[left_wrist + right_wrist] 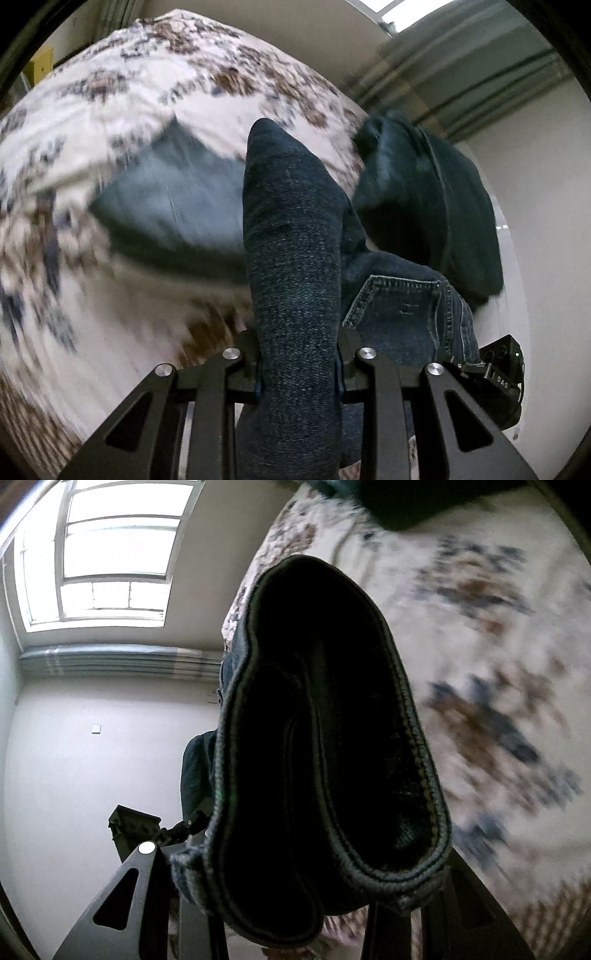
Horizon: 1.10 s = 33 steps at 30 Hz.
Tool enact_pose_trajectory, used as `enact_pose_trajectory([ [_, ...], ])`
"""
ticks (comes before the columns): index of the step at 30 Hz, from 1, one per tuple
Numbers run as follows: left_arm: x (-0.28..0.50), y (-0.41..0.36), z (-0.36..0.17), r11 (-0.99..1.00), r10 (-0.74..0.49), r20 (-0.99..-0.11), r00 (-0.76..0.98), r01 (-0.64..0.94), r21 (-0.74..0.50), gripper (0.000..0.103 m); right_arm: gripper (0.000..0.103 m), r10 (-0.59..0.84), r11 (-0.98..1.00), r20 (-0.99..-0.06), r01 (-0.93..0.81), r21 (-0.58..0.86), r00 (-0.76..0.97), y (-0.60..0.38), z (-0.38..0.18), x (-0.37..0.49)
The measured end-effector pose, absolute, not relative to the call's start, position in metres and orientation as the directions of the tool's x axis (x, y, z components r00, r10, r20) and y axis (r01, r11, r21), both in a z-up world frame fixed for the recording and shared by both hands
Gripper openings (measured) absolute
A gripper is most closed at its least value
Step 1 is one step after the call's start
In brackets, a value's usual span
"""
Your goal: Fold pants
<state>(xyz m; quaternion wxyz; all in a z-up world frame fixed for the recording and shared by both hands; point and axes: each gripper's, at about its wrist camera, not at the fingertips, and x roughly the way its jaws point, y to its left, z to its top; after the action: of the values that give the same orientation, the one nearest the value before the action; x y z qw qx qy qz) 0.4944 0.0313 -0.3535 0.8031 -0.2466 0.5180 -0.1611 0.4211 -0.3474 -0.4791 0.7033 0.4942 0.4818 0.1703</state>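
- Denim filled the middle of the left wrist view: a thick fold of the jeans (291, 258) rose straight up out of the left gripper (298, 365), whose two black fingers were pressed against either side of the cloth, clamped on it.
- Just right of that fold a back pocket (399, 310) with pale stitching showed, and above it a darker bulk of the same garment hung in front of the white wall (517, 177).
- Behind the fold lay a blurred bedspread (110, 110), white with brown and blue flowers, and on it a grey-blue folded piece of cloth (173, 203).
- At the right edge of that view sat the black body of the other tool.
- From the right wrist, a hemmed, stitched edge of the jeans (325, 738) stood up close to the lens, dark and in shadow, lifted off the bedspread (498, 646).
- The right gripper (306, 904) was mostly covered by the denim; its jaws seemed closed on the cloth.
- A bright window (110, 550) and a radiator (118, 661) showed at the left.
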Motion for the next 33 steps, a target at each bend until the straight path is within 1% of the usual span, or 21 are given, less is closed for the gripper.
enact_pose_trajectory([
  [3, 0.560, 0.067, -0.364, 0.836, -0.500, -0.758, 0.419, 0.002, -0.549, 0.023, 0.040, 0.722, 0.454, -0.502, 0.222, 0.863, 0.475, -0.302, -0.485, 0.502],
  [6, 0.617, 0.094, -0.394, 0.838, -0.494, -0.777, 0.390, -0.025, -0.545, 0.025, 0.040, 0.727, 0.462, -0.509, 0.219, 0.859, 0.461, -0.266, -0.505, 0.580],
  [7, 0.634, 0.101, -0.409, 0.843, -0.485, -0.792, 0.371, -0.045, -0.537, 0.030, 0.040, 0.728, 0.464, -0.513, 0.224, 0.857, 0.454, -0.260, -0.512, 0.594],
  [8, 0.651, 0.108, -0.426, 0.862, -0.455, -0.821, 0.346, -0.062, -0.504, 0.037, 0.041, 0.726, 0.473, -0.528, 0.236, 0.849, 0.440, -0.250, -0.526, 0.617],
  [9, 0.662, 0.112, -0.444, 0.890, -0.408, -0.857, 0.315, -0.074, -0.450, 0.040, 0.042, 0.724, 0.490, -0.548, 0.248, 0.836, 0.419, -0.242, -0.540, 0.635],
  [10, 0.674, 0.116, -0.470, 0.929, -0.327, -0.908, 0.261, -0.090, -0.360, 0.041, 0.048, 0.716, 0.509, -0.573, 0.263, 0.820, 0.398, -0.237, -0.549, 0.645],
  [11, 0.679, 0.117, -0.486, 0.945, -0.287, -0.932, 0.220, -0.096, -0.314, 0.042, 0.055, 0.695, 0.544, -0.623, 0.303, 0.782, 0.359, -0.231, -0.570, 0.658],
  [12, 0.681, 0.118, -0.502, 0.944, -0.293, -0.938, 0.187, -0.098, -0.314, 0.043, 0.055, 0.671, 0.580, -0.670, 0.339, 0.741, 0.317, -0.227, -0.586, 0.665],
  [13, 0.680, 0.120, -0.514, 0.939, -0.307, -0.935, 0.178, -0.101, -0.327, 0.054, 0.055, 0.661, 0.597, -0.691, 0.353, 0.721, 0.293, -0.226, -0.596, 0.663],
  [14, 0.677, 0.122, -0.515, 0.938, -0.308, -0.933, 0.186, -0.104, -0.330, 0.070, 0.059, 0.646, 0.620, -0.716, 0.364, 0.695, 0.266, -0.224, -0.605, 0.665],
  [15, 0.674, 0.123, -0.515, 0.941, -0.297, -0.934, 0.199, -0.105, -0.322, 0.078, 0.060, 0.640, 0.626, -0.722, 0.366, 0.689, 0.265, -0.224, -0.606, 0.666],
  [16, 0.671, 0.124, -0.514, 0.941, -0.296, -0.932, 0.207, -0.104, -0.322, 0.085, 0.061, 0.633, 0.630, -0.725, 0.362, 0.687, 0.273, -0.225, -0.604, 0.666],
  [18, 0.665, 0.127, -0.514, 0.939, -0.295, -0.932, 0.209, -0.116, -0.323, 0.086, 0.072, 0.600, 0.658, -0.750, 0.361, 0.661, 0.280, -0.227, -0.590, 0.662],
  [19, 0.661, 0.127, -0.510, 0.942, -0.282, -0.935, 0.216, -0.120, -0.312, 0.086, 0.095, 0.583, 0.672, -0.763, 0.361, 0.646, 0.280, -0.227, -0.584, 0.660],
  [20, 0.656, 0.125, -0.503, 0.950, -0.258, -0.937, 0.236, -0.116, -0.291, 0.086, 0.100, 0.511, 0.733, -0.816, 0.360, 0.578, 0.270, -0.225, -0.572, 0.657],
  [24, 0.644, 0.110, -0.474, 0.985, -0.137, -0.947, 0.289, -0.064, -0.162, 0.088, 0.100, 0.305, 0.884, -0.908, 0.270, 0.382, 0.287, -0.207, -0.525, 0.652],
  [25, 0.635, 0.100, -0.464, 0.991, -0.111, -0.948, 0.298, -0.039, -0.128, 0.096, 0.100, 0.236, 0.919, -0.924, 0.240, 0.313, 0.301, -0.199, -0.511, 0.647],
  [26, 0.631, 0.096, -0.460, 0.994, -0.097, -0.946, 0.309, -0.023, -0.110, 0.100, 0.100, 0.170, 0.946, -0.936, 0.215, 0.243, 0.309, -0.193, -0.498, 0.639],
  [27, 0.625, 0.089, -0.453, 0.996, -0.076, -0.942, 0.327, -0.011, -0.084, 0.100, 0.100, 0.096, 0.968, -0.943, 0.193, 0.164, 0.317, -0.185, -0.486, 0.633],
  [30, 0.602, 0.074, -0.429, 0.999, -0.026, -0.928, 0.372, -0.010, -0.032, 0.100, 0.100, -0.014, 0.985, -0.942, 0.166, 0.045, 0.336, -0.182, -0.453, 0.615],
  [33, 0.586, 0.065, -0.410, 0.999, -0.014, -0.921, 0.390, -0.022, -0.025, 0.100, 0.100, -0.043, 0.987, -0.936, 0.157, 0.013, 0.350, -0.181, -0.424, 0.585],
])
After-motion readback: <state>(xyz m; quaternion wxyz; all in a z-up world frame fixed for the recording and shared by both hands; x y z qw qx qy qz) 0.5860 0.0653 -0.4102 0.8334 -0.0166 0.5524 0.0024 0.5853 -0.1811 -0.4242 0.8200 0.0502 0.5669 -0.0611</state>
